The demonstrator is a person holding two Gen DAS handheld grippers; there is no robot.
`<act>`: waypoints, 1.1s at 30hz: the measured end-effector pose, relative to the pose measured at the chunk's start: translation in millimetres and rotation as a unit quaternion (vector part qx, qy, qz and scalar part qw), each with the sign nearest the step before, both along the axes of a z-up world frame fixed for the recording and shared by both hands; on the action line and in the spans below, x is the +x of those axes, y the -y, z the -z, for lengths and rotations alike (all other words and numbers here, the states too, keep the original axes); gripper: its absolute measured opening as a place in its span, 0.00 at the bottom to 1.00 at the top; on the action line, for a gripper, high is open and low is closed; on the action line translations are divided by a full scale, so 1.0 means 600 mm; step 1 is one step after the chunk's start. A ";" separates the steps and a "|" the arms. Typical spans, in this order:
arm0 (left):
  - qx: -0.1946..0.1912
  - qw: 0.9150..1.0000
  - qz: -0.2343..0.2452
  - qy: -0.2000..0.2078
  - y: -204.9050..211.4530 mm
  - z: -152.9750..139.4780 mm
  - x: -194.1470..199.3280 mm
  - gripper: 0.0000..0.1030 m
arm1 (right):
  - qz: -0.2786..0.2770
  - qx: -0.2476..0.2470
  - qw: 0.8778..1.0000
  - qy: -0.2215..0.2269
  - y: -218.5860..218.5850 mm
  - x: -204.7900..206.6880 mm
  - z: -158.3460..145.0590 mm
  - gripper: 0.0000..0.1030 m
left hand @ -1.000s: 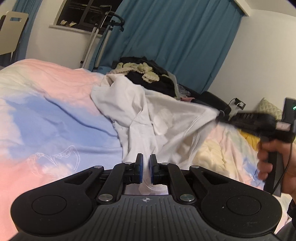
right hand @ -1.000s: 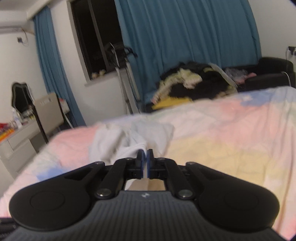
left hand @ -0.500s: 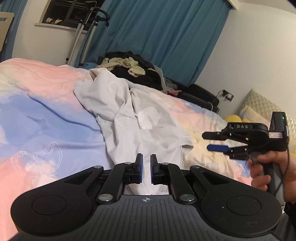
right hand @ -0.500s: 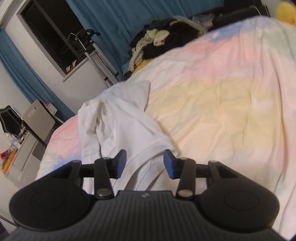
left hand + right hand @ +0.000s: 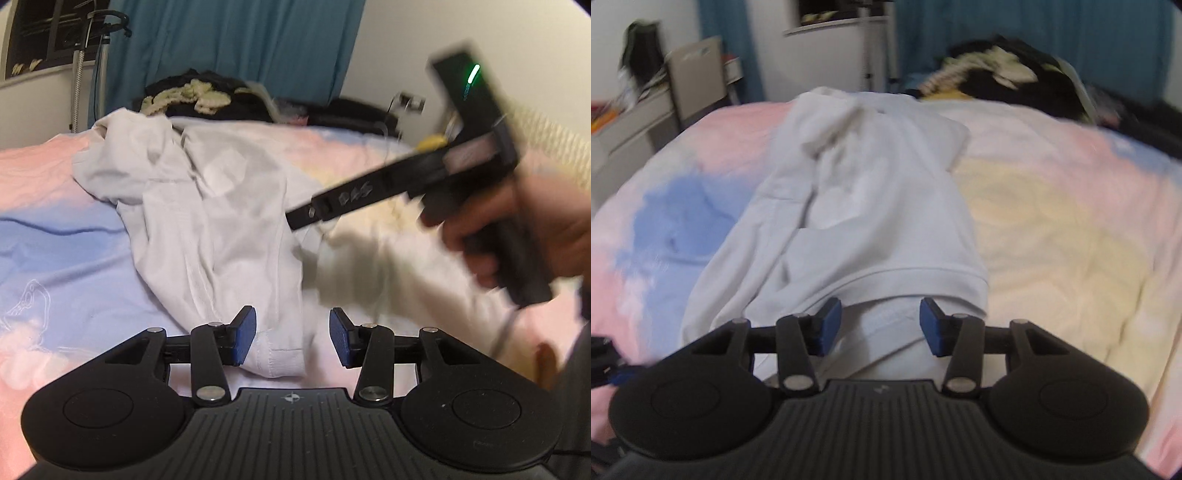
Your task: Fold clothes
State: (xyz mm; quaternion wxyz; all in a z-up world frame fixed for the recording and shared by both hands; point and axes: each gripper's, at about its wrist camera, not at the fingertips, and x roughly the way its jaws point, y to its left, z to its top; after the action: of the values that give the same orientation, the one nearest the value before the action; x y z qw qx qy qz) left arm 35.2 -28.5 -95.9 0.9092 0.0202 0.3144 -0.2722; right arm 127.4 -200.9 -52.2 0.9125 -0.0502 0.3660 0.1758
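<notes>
A white hoodie (image 5: 221, 218) lies crumpled lengthwise on the pastel bedspread (image 5: 66, 251); it also shows in the right wrist view (image 5: 879, 214). My left gripper (image 5: 292, 338) is open, its blue pads on either side of the hoodie's ribbed hem. My right gripper (image 5: 881, 326) is open just above the near hem of the hoodie. The right gripper also appears blurred in the left wrist view (image 5: 424, 177), held in a hand above the right part of the garment.
A heap of dark and cream clothes (image 5: 199, 96) lies at the far edge of the bed, before blue curtains (image 5: 236, 44). A metal stand (image 5: 79, 74) is at the back left. A desk and chair (image 5: 690, 81) stand left of the bed.
My left gripper has opened and let go of the hoodie hem. My right gripper, which opened half a second ago, has swung over the garment. The hoodie has dropped flat onto the bed.
</notes>
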 end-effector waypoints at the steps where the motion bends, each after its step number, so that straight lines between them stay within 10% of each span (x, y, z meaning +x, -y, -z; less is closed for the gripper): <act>1: 0.011 1.000 -0.002 0.000 0.007 0.005 0.004 0.47 | -0.008 -0.006 1.000 0.006 -0.004 -0.005 -0.004 0.56; 5: 0.023 0.999 -0.024 0.009 0.003 0.012 0.012 0.21 | 0.005 0.011 1.000 0.011 0.022 -0.011 -0.015 0.60; 8: -0.074 0.995 -0.059 0.017 -0.047 -0.022 0.018 0.14 | 0.020 0.035 0.999 0.020 0.048 -0.011 -0.030 0.61; 13: -0.290 0.952 -0.094 0.016 -0.151 -0.068 0.019 0.13 | -0.023 0.052 0.996 0.075 0.032 -0.032 -0.051 0.63; 18: -0.355 0.928 -0.115 0.002 -0.197 -0.068 0.021 0.13 | -0.088 0.009 0.985 0.147 -0.042 -0.045 -0.058 0.64; 25: -0.335 0.934 -0.124 0.012 -0.190 -0.079 0.020 0.13 | 0.019 -0.053 0.988 0.144 -0.017 0.013 -0.024 0.63; 30: -0.280 0.952 -0.124 0.019 -0.171 -0.078 0.022 0.14 | 0.162 0.025 0.983 0.087 0.086 0.041 -0.009 0.63; 33: -0.239 0.963 -0.123 0.011 -0.154 -0.067 0.024 0.14 | 0.200 0.082 0.974 0.070 0.121 0.045 -0.008 0.41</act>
State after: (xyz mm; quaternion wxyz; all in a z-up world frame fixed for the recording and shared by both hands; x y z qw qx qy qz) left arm 49.9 64.2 -55.5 0.9176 -0.2331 0.2303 -0.2252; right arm 154.2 -273.4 -47.2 0.9536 0.0871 0.2877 0.0148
